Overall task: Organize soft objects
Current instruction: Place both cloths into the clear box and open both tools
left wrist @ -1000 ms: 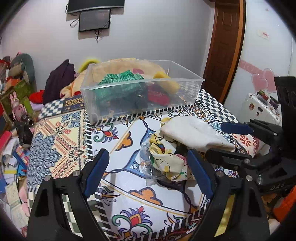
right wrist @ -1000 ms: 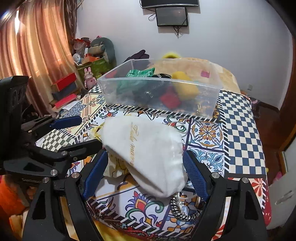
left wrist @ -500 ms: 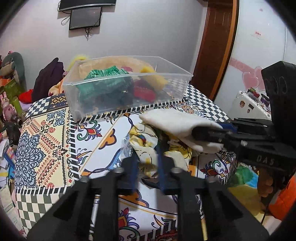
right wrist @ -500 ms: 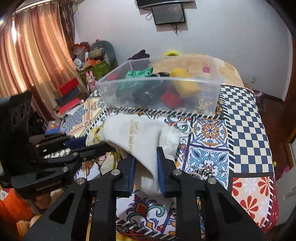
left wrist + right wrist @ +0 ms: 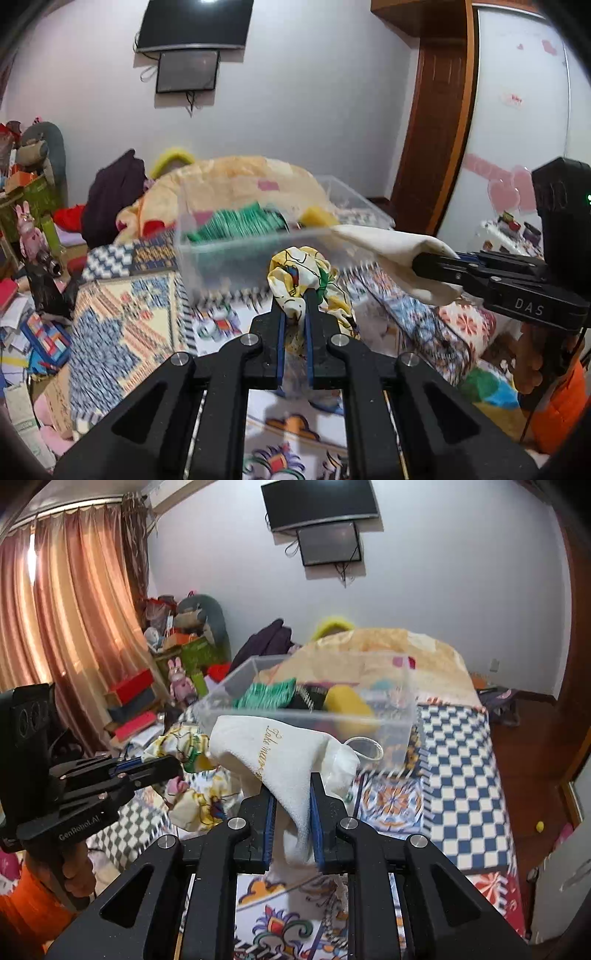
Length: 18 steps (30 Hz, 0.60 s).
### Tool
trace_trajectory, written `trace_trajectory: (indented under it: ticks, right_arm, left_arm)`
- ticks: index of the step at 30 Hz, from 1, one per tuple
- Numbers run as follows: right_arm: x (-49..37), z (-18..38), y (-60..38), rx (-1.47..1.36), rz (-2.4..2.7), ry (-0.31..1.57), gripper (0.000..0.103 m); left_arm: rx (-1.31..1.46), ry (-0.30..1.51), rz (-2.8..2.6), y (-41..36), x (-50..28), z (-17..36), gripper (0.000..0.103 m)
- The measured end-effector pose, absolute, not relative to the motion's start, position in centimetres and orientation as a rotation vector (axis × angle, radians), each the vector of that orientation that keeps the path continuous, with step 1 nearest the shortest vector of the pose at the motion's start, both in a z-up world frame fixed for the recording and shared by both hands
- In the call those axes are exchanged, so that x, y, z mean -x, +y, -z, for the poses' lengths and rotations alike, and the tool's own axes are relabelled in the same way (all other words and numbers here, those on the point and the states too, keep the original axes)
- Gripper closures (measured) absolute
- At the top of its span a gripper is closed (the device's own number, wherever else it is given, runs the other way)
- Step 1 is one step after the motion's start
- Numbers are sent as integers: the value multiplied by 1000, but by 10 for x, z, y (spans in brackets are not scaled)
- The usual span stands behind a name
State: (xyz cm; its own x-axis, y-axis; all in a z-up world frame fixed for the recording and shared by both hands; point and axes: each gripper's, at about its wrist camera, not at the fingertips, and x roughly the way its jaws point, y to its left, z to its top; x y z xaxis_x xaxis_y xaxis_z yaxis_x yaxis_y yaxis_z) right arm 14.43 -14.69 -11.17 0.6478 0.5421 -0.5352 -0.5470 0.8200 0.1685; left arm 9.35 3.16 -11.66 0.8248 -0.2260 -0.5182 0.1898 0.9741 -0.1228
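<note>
White pouch [image 5: 291, 760] pinched in right gripper [image 5: 291, 794]; printed cloth [image 5: 299, 280] in left gripper [image 5: 294, 306].

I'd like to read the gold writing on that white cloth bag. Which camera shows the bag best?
The right wrist view: the white bag fills the centre, clamped in the right tongs, its gold script facing the lens. The left wrist view shows only the bag's side at the right edge, no writing.

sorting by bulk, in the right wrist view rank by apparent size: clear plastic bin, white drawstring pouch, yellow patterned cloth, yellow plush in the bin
1. Clear plastic bin
2. White drawstring pouch, nearer the camera, so unsure
3. Yellow patterned cloth, partly hidden
4. Yellow plush
</note>
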Motion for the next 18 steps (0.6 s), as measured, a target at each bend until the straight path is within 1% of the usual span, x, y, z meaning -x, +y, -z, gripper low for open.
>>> trace_trajectory:
  ticks: [10, 18]
  right_arm:
    - [-173, 75, -148, -18, -557, 495, 88]
    - [-205, 64, -130, -5, -532, 469, 88]
  left_arm:
    - [34, 450, 131, 47, -123, 76, 95]
    - [27, 457, 85, 52, -162, 74, 95]
